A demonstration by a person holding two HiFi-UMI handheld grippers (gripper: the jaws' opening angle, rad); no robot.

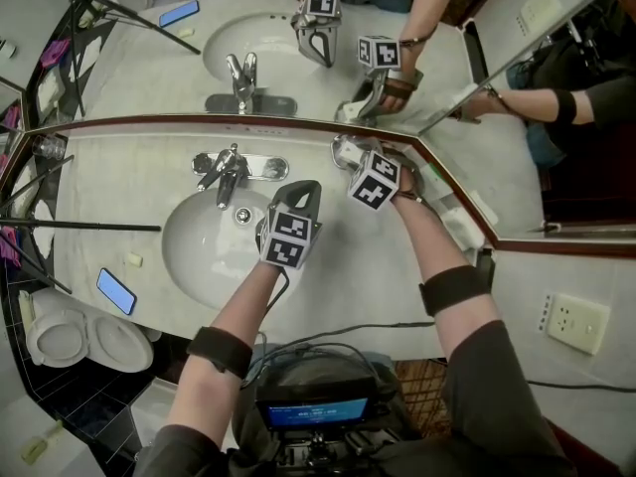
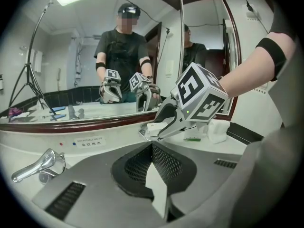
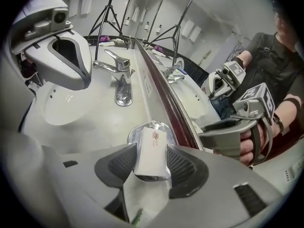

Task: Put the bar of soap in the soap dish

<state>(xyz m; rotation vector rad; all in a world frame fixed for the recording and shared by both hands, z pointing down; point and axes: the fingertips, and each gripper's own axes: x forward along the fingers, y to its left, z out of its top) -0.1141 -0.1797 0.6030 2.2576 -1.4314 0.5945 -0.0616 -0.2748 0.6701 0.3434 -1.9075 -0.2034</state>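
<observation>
1. At the bathroom counter (image 1: 109, 202), the right gripper (image 3: 151, 159) is hanging released, the bar of soap (image 3: 151, 144) lying between its jaws in the soap dish (image 3: 164, 125)
2. The left gripper (image 2: 159, 175) is hovering clenched, empty
3. Release step seemingly ending; next is likely lifting clear without nudging it

One bar of soap (image 3: 151, 151), one soap dish (image 3: 162, 126), one faucet (image 1: 227, 172), one basin (image 1: 199, 251) — plus one phone (image 1: 116, 291) and one toilet (image 1: 89, 338).

Left hand-held gripper (image 1: 305, 191) has jaws together; right hand-held gripper (image 1: 346, 153) tilts steeply down, jaws apart.
</observation>
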